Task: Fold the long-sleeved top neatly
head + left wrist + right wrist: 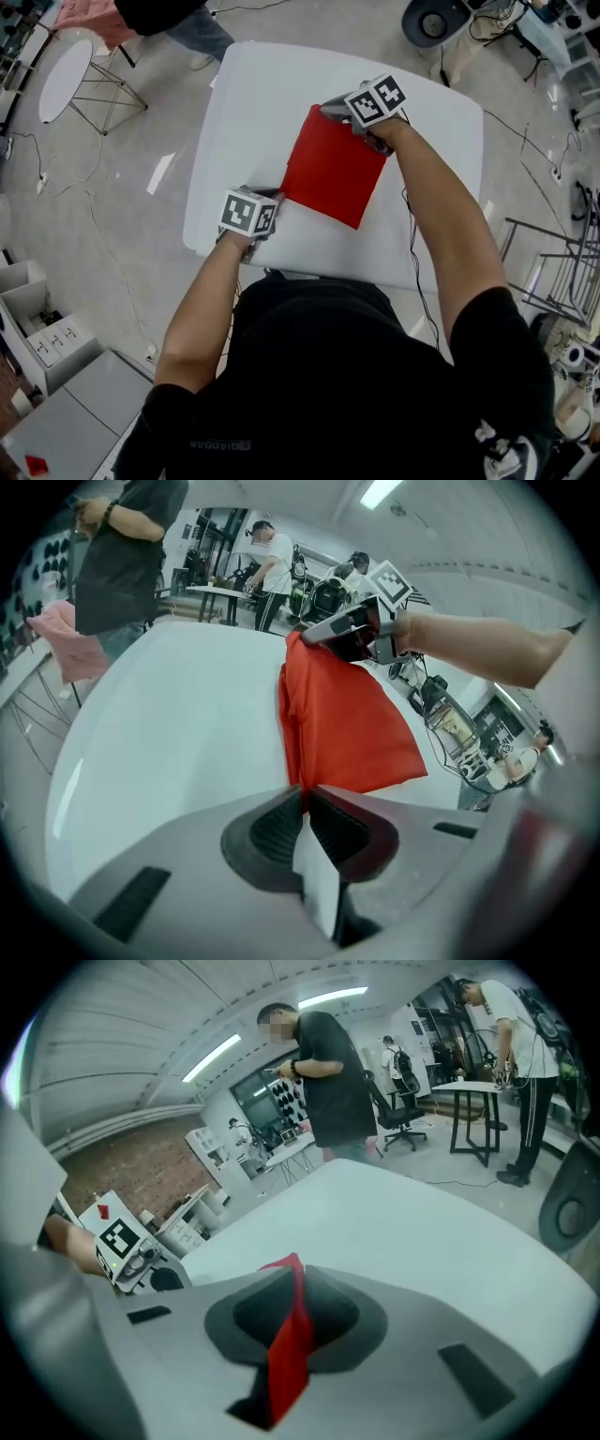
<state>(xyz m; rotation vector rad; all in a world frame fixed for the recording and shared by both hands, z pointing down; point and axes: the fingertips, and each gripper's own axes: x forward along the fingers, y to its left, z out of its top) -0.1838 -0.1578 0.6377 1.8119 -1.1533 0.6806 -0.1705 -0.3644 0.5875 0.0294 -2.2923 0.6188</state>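
Red top point(333, 169) inside wide table point(246, 112) margins

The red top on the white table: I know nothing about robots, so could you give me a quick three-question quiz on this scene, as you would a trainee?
1. True or false: the red top is spread out flat with both sleeves stretched wide.
2. What is between the jaws of the left gripper? A) the table's edge B) a corner of the red top C) nothing
3. Short answer: which gripper holds the corner of the top farther from the person?

Key
1. False: it is already folded into a compact four-sided shape.
2. B
3. The right gripper, shut on the red cloth.
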